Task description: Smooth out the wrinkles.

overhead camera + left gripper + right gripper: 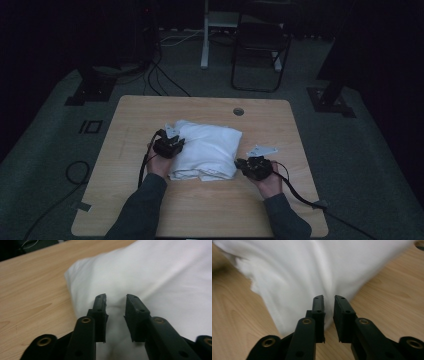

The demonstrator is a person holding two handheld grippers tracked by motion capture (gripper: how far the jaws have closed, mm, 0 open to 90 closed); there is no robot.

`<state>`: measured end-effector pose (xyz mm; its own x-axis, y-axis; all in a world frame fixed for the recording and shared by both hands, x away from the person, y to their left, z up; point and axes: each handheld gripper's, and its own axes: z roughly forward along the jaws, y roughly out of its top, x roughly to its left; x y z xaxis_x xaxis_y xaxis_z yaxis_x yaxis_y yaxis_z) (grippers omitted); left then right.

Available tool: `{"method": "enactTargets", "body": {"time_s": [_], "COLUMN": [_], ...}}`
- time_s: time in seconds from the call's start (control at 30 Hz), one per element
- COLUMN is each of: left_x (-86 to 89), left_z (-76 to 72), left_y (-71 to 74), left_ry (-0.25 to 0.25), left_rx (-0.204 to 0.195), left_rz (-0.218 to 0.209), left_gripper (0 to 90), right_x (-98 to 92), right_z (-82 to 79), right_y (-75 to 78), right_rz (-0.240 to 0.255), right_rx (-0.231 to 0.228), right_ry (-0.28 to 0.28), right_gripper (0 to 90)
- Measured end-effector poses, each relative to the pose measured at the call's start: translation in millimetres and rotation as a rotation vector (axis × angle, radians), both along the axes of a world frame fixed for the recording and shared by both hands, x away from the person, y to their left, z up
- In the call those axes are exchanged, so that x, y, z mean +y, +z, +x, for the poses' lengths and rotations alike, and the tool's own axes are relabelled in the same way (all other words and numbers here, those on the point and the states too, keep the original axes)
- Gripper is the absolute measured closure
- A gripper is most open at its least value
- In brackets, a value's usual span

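A light wooden worktop [150,112] with rounded corners is seen from above, and a round cable hole [238,111] is cut near its far edge. A dark grey carpeted floor [45,150] is spread around it. Beyond the far edge, a black folding chair [260,47] is set just beside a white stand [206,35]. Black cables [160,80] are trailed over the floor towards the far left corner of the worktop, and a further loop of cable [75,172] is laid on the floor at the left. Two flat black base plates [87,92] [330,100] are placed left and right of the worktop's far side, and the background is left in darkness
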<state>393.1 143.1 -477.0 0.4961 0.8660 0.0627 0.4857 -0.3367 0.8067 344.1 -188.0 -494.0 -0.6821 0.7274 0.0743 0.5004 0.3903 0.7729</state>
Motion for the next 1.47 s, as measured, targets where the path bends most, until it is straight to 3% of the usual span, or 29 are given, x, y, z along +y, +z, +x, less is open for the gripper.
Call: {"method": "enactTargets", "body": {"time_s": [0.03, 0.07, 0.1, 0.17, 0.27, 0.3, 0.43, 0.47, 0.5, 0.57, 0.63, 0.73, 0.87, 0.97, 1.07, 1.3, 1.47], "left_x": [1.8, 1.8, 3.3, -0.8, -6.4, -18.2, -50.2, -57.8, -69.4, -73.8, -72.7, -71.2, -74.0, -73.8, -70.9, -44.2, -30.2], "left_z": [-8.6, -8.6, -20.5, -34.0, -43.2, -55.1, -67.2, -68.7, -68.3, -63.2, -54.8, -47.7, -34.8, -27.5, -33.2, -63.9, -65.3], "left_y": [7.5, 7.5, 16.5, 20.2, 19.6, 12.9, -11.5, -17.6, -28.1, -36.3, -42.7, -45.8, -45.7, -43.8, -36.4, -7.7, 2.6], "left_ry": [-0.012, -0.012, -0.036, -0.086, -0.124, -0.191, -0.299, -0.313, -0.329, -0.318, -0.304, -0.296, -0.282, -0.264, -0.275, -0.269, -0.246], "left_rx": [-0.021, -0.021, -0.032, -0.02, -0.016, 0.01, 0.073, 0.08, 0.085, 0.073, 0.086, 0.09, 0.069, 0.074, 0.062, -0.03, -0.052], "left_rz": [-0.025, -0.025, -0.08, -0.128, -0.131, -0.151, -0.102, -0.079, -0.028, -0.004, -0.015, -0.049, -0.018, -0.027, -0.047, -0.089, -0.109], "left_gripper": [64.8, 63.8, 63.6, 63.7, 63.7, 63.7, 64.0, 64.0, 64.3, 64.4, 65.6, 67.6, 67.7, 65.1, 58.7, 55.3, 53.4], "right_x": [-2.4, -2.4, -1.3, 1.7, 3.6, 5.7, 7.4, 6.0, 4.1, -0.3, -5.3, -10.7, -12.9, -14.3, -18.3, -28.0, -30.3], "right_z": [-3.5, -3.5, -8.6, -11.0, -11.7, -12.1, -14.3, -15.0, -15.5, -16.3, -16.1, -15.6, -15.2, -14.5, -13.2, -11.2, -10.2], "right_y": [0.1, 0.1, 2.5, 3.3, 3.1, 1.7, -11.2, -13.7, -16.0, -19.2, -20.8, -20.8, -21.0, -22.7, -24.3, -26.2, -24.0], "right_rz": [0.032, 0.032, 0.064, 0.084, 0.088, 0.088, 0.081, 0.081, 0.079, 0.075, 0.088, 0.097, 0.105, 0.098, 0.097, 0.114, 0.121], "right_rx": [-0.015, -0.015, -0.038, -0.046, -0.045, -0.044, -0.011, -0.005, -0.001, 0.008, 0.016, 0.018, 0.021, 0.019, 0.02, 0.029, 0.026], "right_ry": [-0.008, -0.008, -0.008, -0.001, 0.002, 0.002, -0.004, -0.007, -0.01, -0.025, -0.038, -0.061, -0.07, -0.078, -0.093, -0.132, -0.136], "right_gripper": [64.1, 64.1, 58.7, 57.4, 56.6, 55.7, 53.9, 53.5, 53.5, 53.3, 53.3, 53.0, 52.5, 51.5, 50.7, 49.3, 46.9]}}
